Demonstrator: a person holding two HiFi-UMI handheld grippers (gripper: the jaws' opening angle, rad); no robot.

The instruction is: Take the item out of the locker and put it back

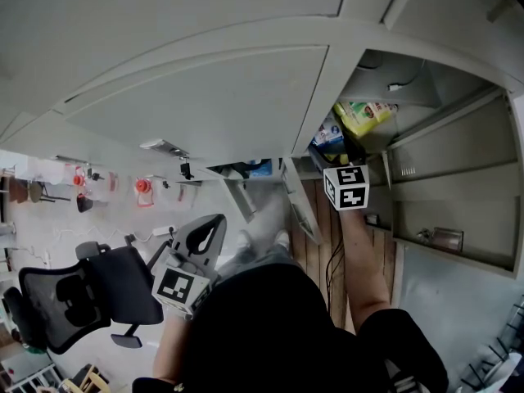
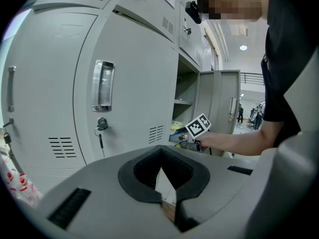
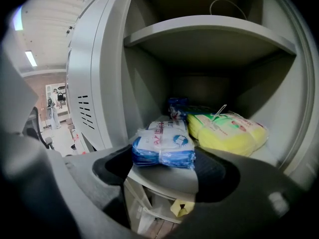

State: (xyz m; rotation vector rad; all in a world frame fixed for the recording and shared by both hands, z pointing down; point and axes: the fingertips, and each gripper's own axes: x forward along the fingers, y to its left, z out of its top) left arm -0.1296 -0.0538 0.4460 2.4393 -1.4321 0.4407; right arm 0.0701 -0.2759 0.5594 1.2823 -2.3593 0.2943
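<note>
In the right gripper view the locker stands open, and a blue-and-white pack lies at the front edge of its shelf. A yellow pack lies behind it to the right, with a small blue item at the back. My right gripper is open, one jaw on each side of the blue-and-white pack's near end and neither pressing on it. The head view shows this gripper at the locker mouth, below both packs. My left gripper hangs low, away from the locker, shut and empty.
Closed locker doors fill the left, one with a key in its lock. The open door stands to the right of the opening. An upper shelf roofs the compartment. A black office chair stands behind me on the left.
</note>
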